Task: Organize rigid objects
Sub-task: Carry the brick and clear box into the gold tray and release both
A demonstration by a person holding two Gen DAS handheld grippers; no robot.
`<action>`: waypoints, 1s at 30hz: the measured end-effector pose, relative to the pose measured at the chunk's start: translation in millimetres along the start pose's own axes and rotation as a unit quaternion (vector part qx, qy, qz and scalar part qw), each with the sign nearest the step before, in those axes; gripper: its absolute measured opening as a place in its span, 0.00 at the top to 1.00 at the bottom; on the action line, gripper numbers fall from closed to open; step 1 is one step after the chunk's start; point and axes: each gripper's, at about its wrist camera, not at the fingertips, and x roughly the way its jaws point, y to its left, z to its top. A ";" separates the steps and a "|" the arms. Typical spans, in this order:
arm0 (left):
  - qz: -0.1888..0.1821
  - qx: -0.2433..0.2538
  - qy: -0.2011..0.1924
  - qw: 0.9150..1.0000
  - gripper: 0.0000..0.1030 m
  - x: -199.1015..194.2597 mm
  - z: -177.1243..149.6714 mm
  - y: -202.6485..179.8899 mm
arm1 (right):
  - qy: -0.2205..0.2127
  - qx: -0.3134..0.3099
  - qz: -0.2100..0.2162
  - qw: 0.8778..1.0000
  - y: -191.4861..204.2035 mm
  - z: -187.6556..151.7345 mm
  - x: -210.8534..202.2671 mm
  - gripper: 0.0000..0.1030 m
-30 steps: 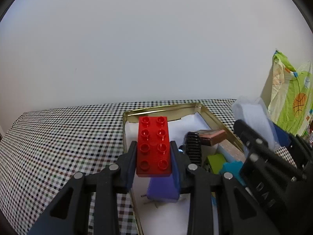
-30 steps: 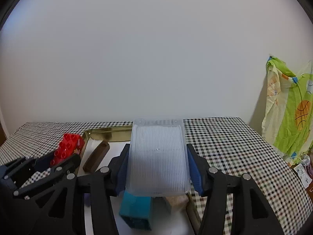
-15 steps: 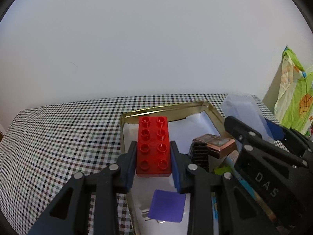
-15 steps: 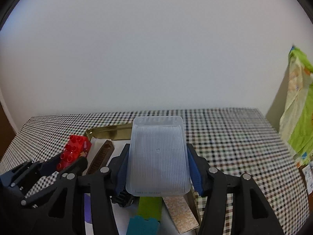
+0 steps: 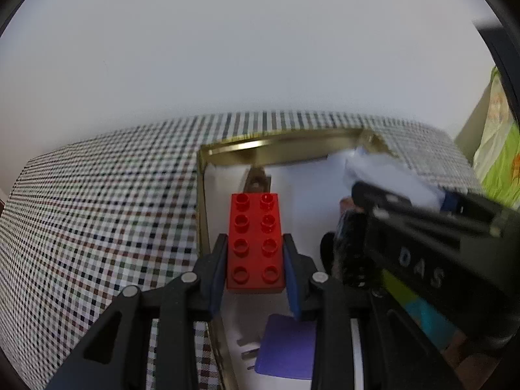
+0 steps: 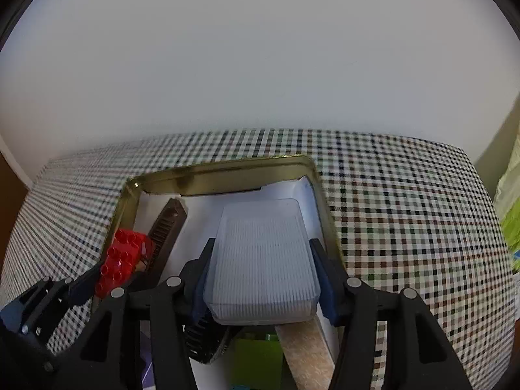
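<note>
Both jaws (still clamped) carry red brick (image 5: 255, 243) and clear box (image 6: 261, 256) lower over tin (image 6: 214, 175).

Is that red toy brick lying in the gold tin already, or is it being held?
Held. The left claw grips the red brick by its sides, above the gold tin and its white lining.

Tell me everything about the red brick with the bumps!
The red brick is shiny plastic, a long block with eight round studs on top in two rows of four. The left hand-held gripper clamps its near half from both sides, blue pads pressed to its long sides, studs up. It hangs over the left side of the gold tin, with a brown comb just beyond it. The right view shows it tilted.
</note>
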 end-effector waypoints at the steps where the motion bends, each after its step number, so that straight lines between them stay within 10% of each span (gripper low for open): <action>1: -0.005 0.004 0.008 1.000 0.70 3.2 -2.6 -2.6 | 0.008 0.003 0.004 1.000 -0.6 3.7 3.3 0.45; 11: -0.018 0.016 0.015 1.000 0.56 7.1 -1.2 -9.2 | 0.078 0.048 0.110 0.990 9.0 17.4 34.2 0.44; 15: -0.015 0.020 0.013 1.000 0.56 5.8 -2.6 -9.1 | 0.081 0.056 0.149 0.984 3.1 12.1 32.7 0.30; 20: 0.010 0.026 -0.038 0.999 0.27 -18.9 -8.3 -13.1 | 0.054 0.114 0.214 0.969 -19.8 1.7 11.5 0.28; 22: 0.040 0.026 -0.072 0.996 0.06 -31.6 -9.9 -14.3 | 0.019 0.127 0.214 0.968 -27.9 -1.8 -7.4 0.28; 30: 0.058 0.009 -0.115 0.992 0.01 -52.4 -28.5 -20.7 | -0.060 0.118 0.125 0.983 -37.0 -40.5 -53.1 0.28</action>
